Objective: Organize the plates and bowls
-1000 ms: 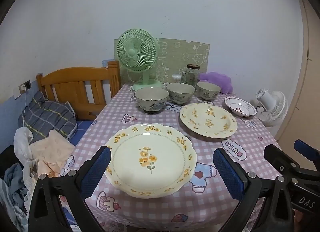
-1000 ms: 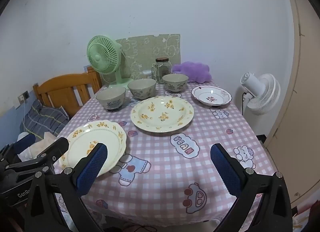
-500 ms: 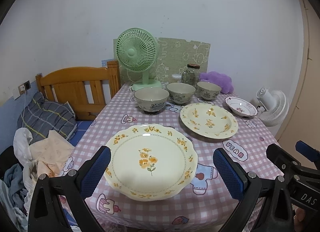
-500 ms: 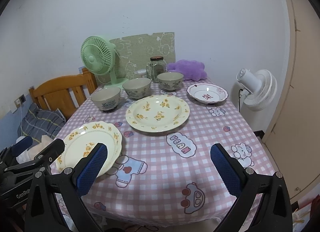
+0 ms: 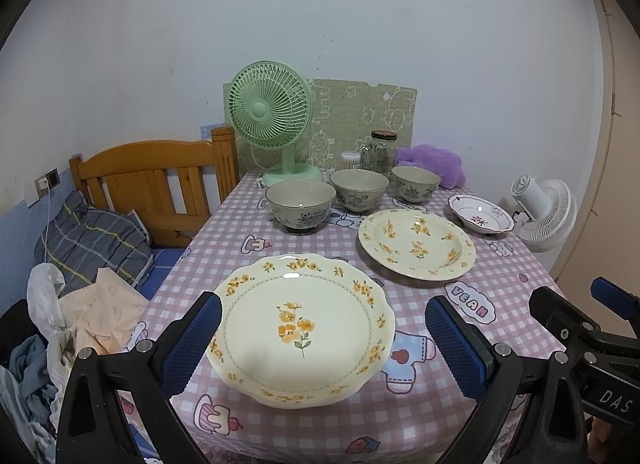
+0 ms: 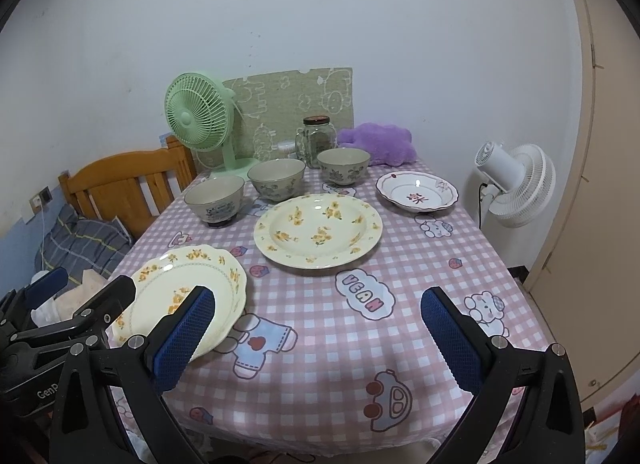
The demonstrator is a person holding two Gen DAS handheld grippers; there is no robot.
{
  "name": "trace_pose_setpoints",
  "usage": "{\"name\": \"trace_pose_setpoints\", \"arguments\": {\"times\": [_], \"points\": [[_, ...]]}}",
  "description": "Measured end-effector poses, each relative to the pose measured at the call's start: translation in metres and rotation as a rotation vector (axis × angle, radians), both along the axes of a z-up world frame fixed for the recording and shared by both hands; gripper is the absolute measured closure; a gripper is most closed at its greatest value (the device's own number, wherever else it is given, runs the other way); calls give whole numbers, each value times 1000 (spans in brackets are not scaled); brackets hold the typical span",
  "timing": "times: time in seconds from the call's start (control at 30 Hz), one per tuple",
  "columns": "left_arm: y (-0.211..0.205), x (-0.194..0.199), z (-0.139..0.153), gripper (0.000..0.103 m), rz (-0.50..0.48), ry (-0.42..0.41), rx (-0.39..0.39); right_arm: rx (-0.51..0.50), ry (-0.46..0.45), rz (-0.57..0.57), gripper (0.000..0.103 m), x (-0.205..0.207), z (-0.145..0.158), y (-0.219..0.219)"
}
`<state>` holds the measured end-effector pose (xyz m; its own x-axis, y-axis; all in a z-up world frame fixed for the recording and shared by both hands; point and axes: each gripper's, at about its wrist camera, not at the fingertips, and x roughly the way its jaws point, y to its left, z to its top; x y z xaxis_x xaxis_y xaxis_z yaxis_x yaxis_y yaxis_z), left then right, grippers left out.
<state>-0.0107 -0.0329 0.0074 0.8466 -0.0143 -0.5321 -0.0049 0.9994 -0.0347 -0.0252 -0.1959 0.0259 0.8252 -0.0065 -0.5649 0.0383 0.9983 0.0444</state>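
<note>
Cream scalloped plate [image 5: 304, 328] between wide-open, empty left hand-held gripper [image 5: 322, 348] fingers, untouched.

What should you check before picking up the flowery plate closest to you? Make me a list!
1. Left gripper open: ok.
2. Right gripper open and holding nothing: ok.
3. Scalloped plate lies flat with nothing on it: ok.
4. Left gripper lined up with that plate: ok, it sits between the fingers in the left wrist view.
5. Round yellow plate apart from it: ok.
6. How firmly a finger can catch the rim: cannot tell.
</note>
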Motion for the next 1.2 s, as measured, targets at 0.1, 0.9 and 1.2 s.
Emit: {"name": "trace_pose_setpoints", "arguments": {"times": [0.1, 0.9, 1.2], "points": [[0, 0, 0, 1, 1, 0, 1, 2, 1, 1, 0, 0, 0, 0], [-3, -2, 1, 1, -4, -4, 3, 3, -2, -19, 0, -6, -1, -5], [-2, -3, 2, 1, -4, -10, 5, 0, -3, -20, 0, -7, -2, -5]]}}
